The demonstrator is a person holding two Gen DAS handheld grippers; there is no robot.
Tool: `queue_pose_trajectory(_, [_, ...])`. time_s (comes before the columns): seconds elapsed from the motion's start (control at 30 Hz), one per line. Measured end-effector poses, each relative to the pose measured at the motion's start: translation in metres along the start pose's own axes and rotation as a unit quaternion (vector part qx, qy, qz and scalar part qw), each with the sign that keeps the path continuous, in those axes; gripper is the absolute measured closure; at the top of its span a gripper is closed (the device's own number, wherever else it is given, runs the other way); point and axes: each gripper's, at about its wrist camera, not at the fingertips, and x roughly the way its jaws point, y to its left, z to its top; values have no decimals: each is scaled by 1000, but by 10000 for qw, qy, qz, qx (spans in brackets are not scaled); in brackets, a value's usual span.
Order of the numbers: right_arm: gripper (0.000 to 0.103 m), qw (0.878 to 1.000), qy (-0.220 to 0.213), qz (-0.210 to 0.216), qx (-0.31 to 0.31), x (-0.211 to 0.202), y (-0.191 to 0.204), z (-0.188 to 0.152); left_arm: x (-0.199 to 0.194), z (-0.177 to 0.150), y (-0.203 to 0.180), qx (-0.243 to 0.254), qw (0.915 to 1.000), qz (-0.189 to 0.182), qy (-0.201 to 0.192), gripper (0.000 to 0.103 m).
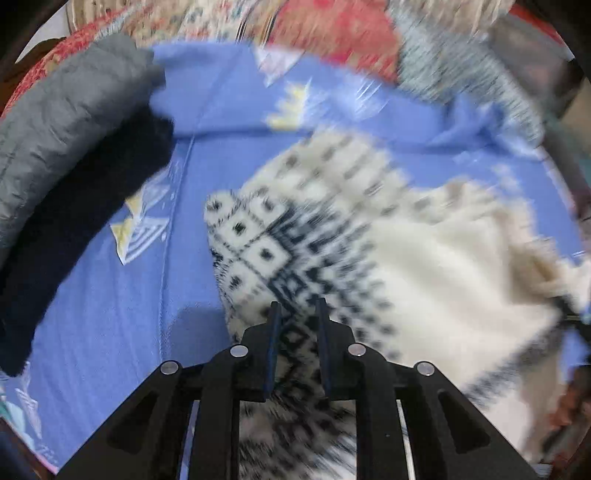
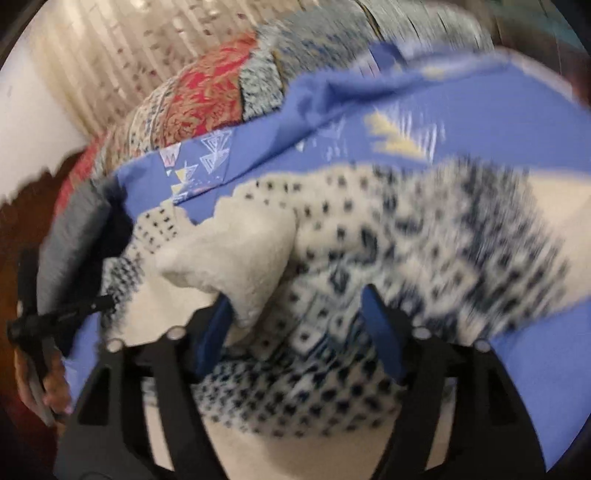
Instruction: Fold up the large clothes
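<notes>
A cream sweater with a dark blue knitted pattern (image 1: 369, 251) lies on a blue bedsheet (image 1: 110, 314). My left gripper (image 1: 298, 306) is nearly closed, its jaws pinching the sweater's patterned edge. In the right wrist view the same sweater (image 2: 424, 251) is bunched and partly lifted. My right gripper (image 2: 299, 295) stands wide open over it, a cream fold lying against its left finger (image 2: 216, 332). Both views are blurred by motion.
A grey padded garment (image 1: 62, 122) and a dark navy one (image 1: 74, 236) lie at the left on the sheet. Red patterned bedding (image 1: 332, 26) and a grey fuzzy blanket (image 1: 461, 70) lie behind. The left gripper (image 2: 62, 310) and hand show at the left in the right wrist view.
</notes>
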Motion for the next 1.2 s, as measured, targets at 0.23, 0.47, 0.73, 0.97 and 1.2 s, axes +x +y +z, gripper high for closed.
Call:
queue_pose_trajectory(0.23, [31,9802,-1169,-1412,746,-49,-65,24,11,-15,20,-111,9993,262,-230,75])
queue_pose_trajectory(0.47, [26,9987,-211,197,-427,11,-21,103,7,-32,56,-495,9982,255,-200,80])
queue_pose_trajectory(0.73, [75,9605,2080,69,-1846,165,42,108,-12,-24,65,-972,9897,-1007,-293,79])
queue_pose_trajectory(0.97, [81,9884,521,-916,-1090,150,24,146,-33,-28,70,-1136,9863,-1029,-613,79])
queue_pose_trajectory(1.2, [33,9902,344,-805,-1087,116,18,126,-13,-1,31,-389,9960,-764,-237,72])
